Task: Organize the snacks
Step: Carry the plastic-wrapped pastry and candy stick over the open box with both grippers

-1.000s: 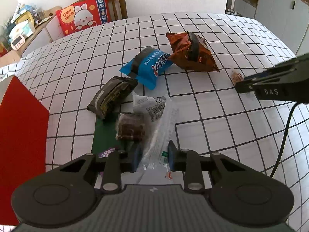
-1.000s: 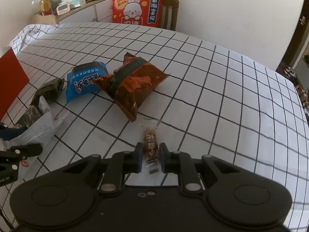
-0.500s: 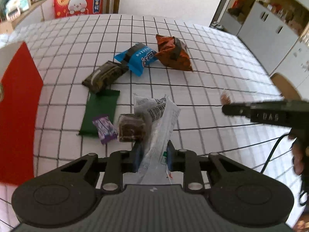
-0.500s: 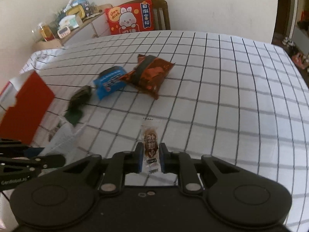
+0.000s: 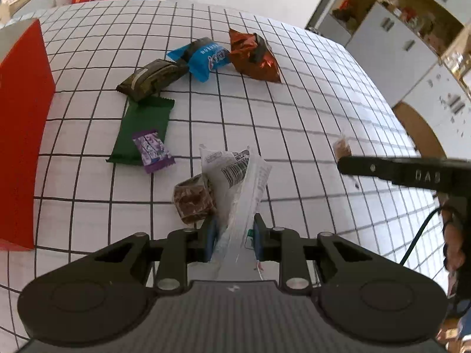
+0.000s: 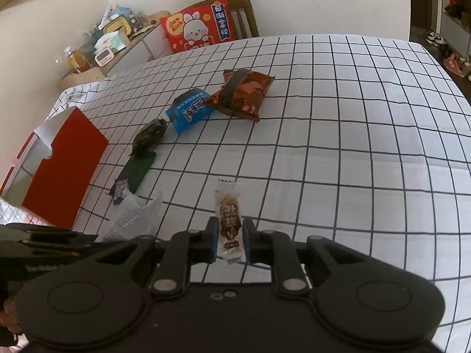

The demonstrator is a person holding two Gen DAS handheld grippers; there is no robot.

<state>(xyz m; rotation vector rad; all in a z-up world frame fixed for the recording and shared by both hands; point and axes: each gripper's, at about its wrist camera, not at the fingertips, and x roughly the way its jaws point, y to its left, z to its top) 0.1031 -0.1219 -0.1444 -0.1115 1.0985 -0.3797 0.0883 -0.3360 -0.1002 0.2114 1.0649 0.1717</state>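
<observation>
Above the checked bench (image 6: 338, 147) our left tongs (image 5: 232, 239) pinch a clear plastic snack packet (image 5: 241, 188) with a brown cake inside, and our right tongs (image 6: 229, 239) clamp a small brown-labelled candy wrapper (image 6: 229, 217). On the cloth lie an orange bag (image 5: 253, 56), a blue packet (image 5: 203, 57), a dark packet (image 5: 150, 79), a green wrapper (image 5: 141, 131) bearing a purple candy (image 5: 151, 150), and beside them a red box (image 6: 61, 167).
</observation>
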